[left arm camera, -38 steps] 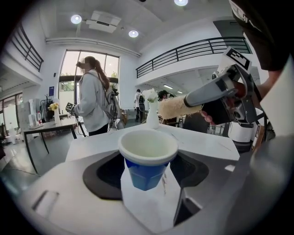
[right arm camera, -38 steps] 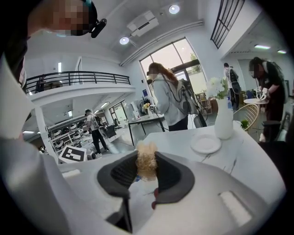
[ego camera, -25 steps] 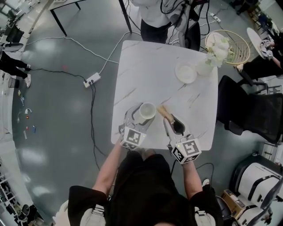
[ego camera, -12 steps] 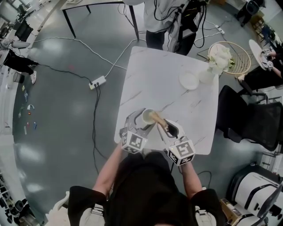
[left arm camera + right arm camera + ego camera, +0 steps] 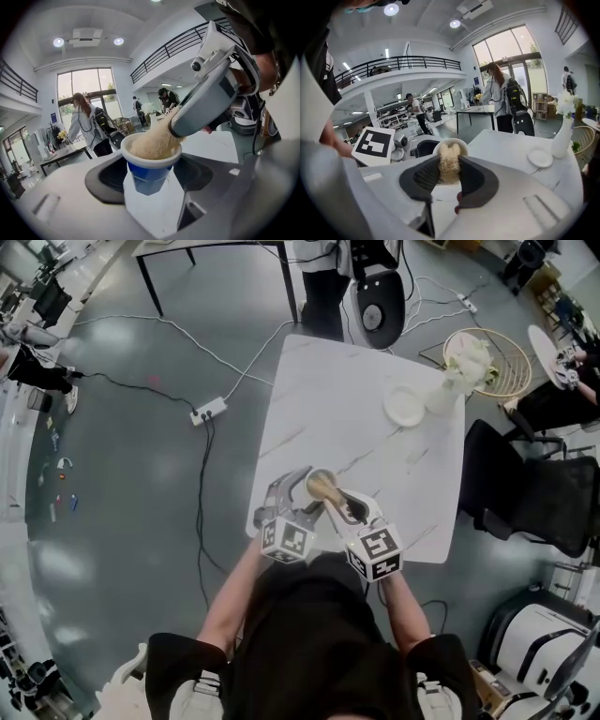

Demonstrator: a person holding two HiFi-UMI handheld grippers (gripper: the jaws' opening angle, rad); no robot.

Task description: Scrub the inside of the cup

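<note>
Cup [image 5: 148, 179], blue with a white rim, sits clamped between the 2 pads of the left gripper [image 5: 150, 169], over the near edge of the white table [image 5: 375, 432]; the right gripper [image 5: 449, 177] is closed on a tan bristle brush [image 5: 449, 164], whose head fills the cup's mouth; 1 small plate [image 5: 404, 406] and a vase [image 5: 441, 392] stand near the far right corner, well apart from the cup.

Left gripper [image 5: 294, 491] holds the cup [image 5: 310, 478]; right gripper [image 5: 343, 506] holds a brush [image 5: 325, 488] inside it
</note>
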